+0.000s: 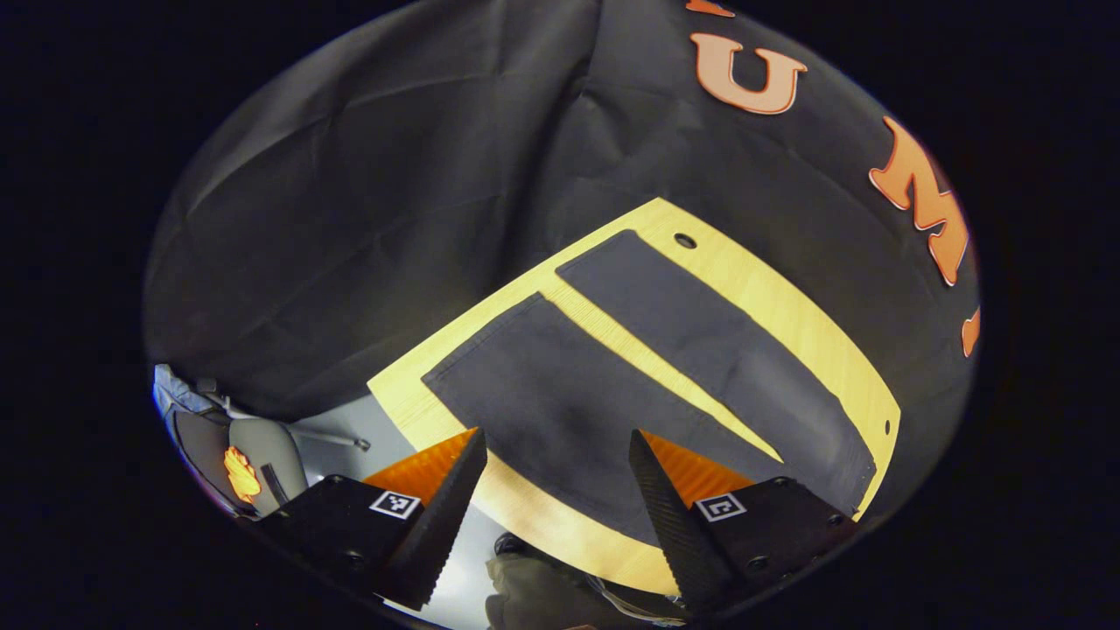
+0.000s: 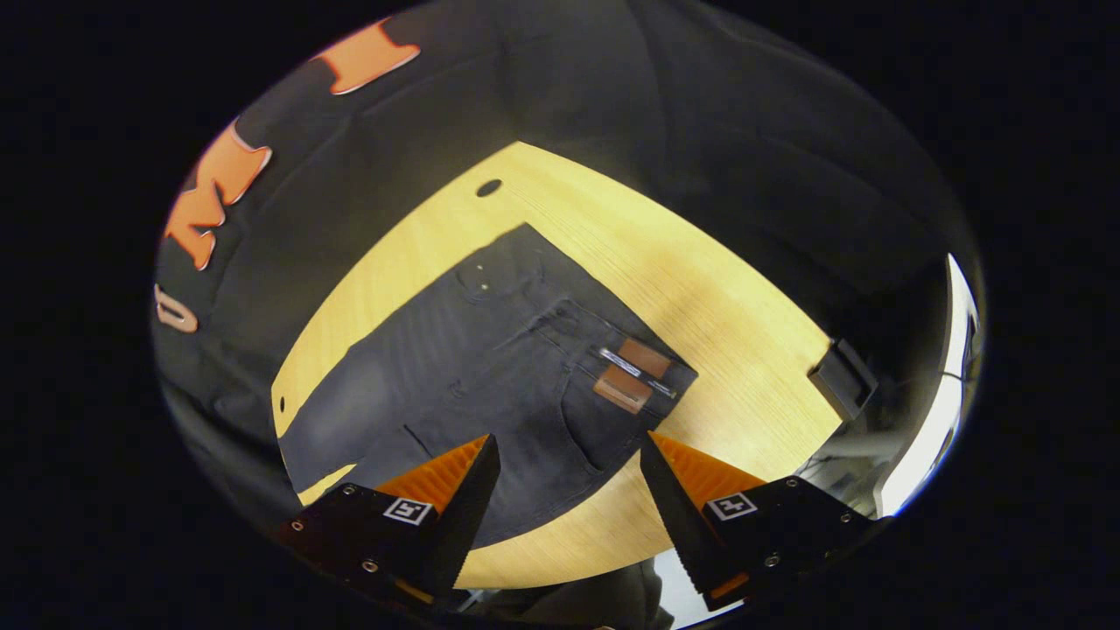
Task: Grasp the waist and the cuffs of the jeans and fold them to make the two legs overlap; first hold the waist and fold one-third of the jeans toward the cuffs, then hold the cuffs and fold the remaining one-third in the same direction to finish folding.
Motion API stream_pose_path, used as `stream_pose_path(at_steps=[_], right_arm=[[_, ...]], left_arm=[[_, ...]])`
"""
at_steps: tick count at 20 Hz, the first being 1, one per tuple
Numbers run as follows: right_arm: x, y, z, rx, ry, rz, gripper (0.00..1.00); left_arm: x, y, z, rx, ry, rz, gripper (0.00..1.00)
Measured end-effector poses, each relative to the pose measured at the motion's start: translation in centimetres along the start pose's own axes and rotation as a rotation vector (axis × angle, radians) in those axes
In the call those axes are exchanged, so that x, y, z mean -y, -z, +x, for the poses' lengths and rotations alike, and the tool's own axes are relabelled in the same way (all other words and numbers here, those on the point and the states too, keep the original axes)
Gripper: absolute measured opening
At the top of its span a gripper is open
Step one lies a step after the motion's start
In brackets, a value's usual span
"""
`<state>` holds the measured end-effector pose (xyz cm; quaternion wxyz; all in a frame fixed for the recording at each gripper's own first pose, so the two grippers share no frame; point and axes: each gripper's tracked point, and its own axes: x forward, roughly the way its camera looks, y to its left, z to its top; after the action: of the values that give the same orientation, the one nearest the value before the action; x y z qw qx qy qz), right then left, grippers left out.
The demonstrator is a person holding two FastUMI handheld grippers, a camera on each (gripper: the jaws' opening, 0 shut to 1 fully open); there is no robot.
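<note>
The dark jeans (image 1: 612, 385) lay flat and unfolded on the wooden surface (image 2: 700, 289), legs spread apart, cuffs toward eleven o'clock in the left gripper view.

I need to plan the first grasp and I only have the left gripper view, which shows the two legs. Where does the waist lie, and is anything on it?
Observer: In the right gripper view the waist of the jeans lies flat on the wooden table, with a brown leather patch at the waistband.
Operator: Is the right gripper on it yet?
Observer: No. The right gripper hangs above the jeans near the waist, jaws open, holding nothing.
Operator: Anything else on that end of the table?
Observer: A small dark block sits at the table's edge, apart from the jeans.
</note>
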<state>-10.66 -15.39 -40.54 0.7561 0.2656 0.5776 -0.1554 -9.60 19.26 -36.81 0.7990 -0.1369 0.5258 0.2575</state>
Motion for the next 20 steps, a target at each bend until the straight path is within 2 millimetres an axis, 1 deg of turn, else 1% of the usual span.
stream_pose_path(at_steps=[3, 6, 8, 10, 11, 12, 13, 15, 16, 18, 19, 20], right_arm=[[2.5, 0.9, 2.6, -0.087, 0.047, 0.048, 0.98], [3.3, 2.3, 4.6, -0.143, 0.056, 0.116, 0.97], [3.2, 3.1, 5.4, -0.178, 0.056, 0.164, 0.96], [2.8, 3.3, 6.1, -0.188, 0.068, 0.190, 0.96], [2.8, 3.3, 6.4, -0.197, 0.086, 0.197, 0.94], [2.5, 3.1, 6.5, -0.191, 0.095, 0.203, 0.80], [2.1, 2.6, 6.9, -0.181, 0.093, 0.217, 0.88], [1.9, 2.3, 7.2, -0.189, 0.129, 0.253, 0.86], [2.0, 2.2, 7.2, -0.195, 0.154, 0.270, 0.85], [2.2, 2.1, 7.3, -0.193, 0.214, 0.301, 0.85], [2.4, 2.1, 7.5, -0.185, 0.246, 0.317, 0.84], [2.5, 2.2, 7.5, -0.183, 0.279, 0.326, 0.82]], left_arm=[[-0.6, 1.2, 1.2, -0.069, -0.033, -0.023, 0.98], [-0.6, 1.7, 1.8, -0.139, -0.056, -0.039, 0.98], [-0.9, 2.1, 2.1, -0.178, -0.075, -0.062, 0.98], [-1.2, 2.4, 2.3, -0.215, -0.085, -0.092, 0.99], [-1.5, 2.5, 2.6, -0.235, -0.091, -0.109, 0.98], [-1.9, 2.8, 2.8, -0.265, -0.099, -0.127, 0.98], [-2.3, 2.9, 3.1, -0.286, -0.107, -0.148, 0.98], [-3.5, 2.8, 3.6, -0.322, -0.133, -0.182, 0.98], [-4.1, 2.4, 3.7, -0.331, -0.145, -0.199, 0.99], [-4.8, 1.9, 4.8, -0.348, -0.148, -0.242, 0.98], [-5.0, 1.5, 5.3, -0.355, -0.144, -0.262, 0.98], [-5.7, 1.5, 5.6, -0.366, -0.147, -0.275, 0.98]])
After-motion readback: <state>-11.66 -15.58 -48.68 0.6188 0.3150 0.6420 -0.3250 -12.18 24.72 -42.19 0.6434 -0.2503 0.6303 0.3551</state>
